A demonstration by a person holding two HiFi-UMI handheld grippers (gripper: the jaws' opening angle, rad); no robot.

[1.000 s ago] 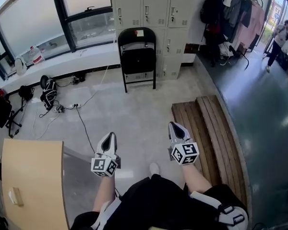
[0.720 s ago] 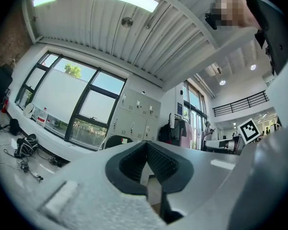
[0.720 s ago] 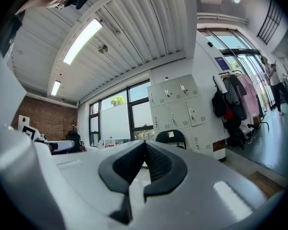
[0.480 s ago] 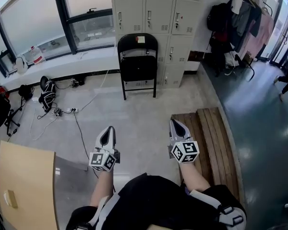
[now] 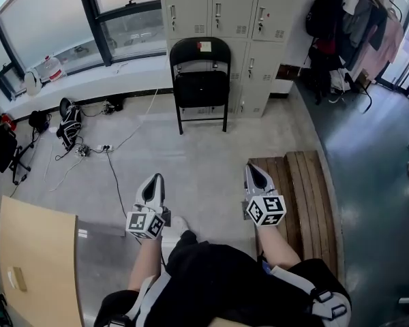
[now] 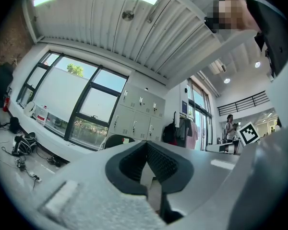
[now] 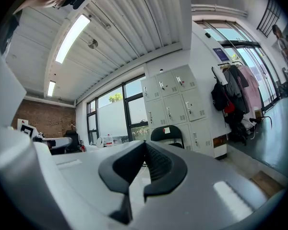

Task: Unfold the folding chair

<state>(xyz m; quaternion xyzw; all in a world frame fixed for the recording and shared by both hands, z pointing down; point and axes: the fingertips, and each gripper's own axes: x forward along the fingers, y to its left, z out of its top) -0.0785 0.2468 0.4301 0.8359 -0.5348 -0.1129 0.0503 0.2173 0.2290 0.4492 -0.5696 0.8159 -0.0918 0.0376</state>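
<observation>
all views toward the folding chair (image 5: 201,87)

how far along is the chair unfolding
Done: nothing yet. The folding chair stands folded flat against the lockers.
In hand: nothing. The left hand-held gripper and right hand-held gripper are both shut and empty, with open floor between them and the chair.
Left: probably everything, meaning reach the chair, grip it and swing the seat down.

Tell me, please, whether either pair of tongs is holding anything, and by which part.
Nothing is held. The left tongs and right tongs are both shut and empty; the folding chair stands by the lockers, well ahead of them.
</observation>
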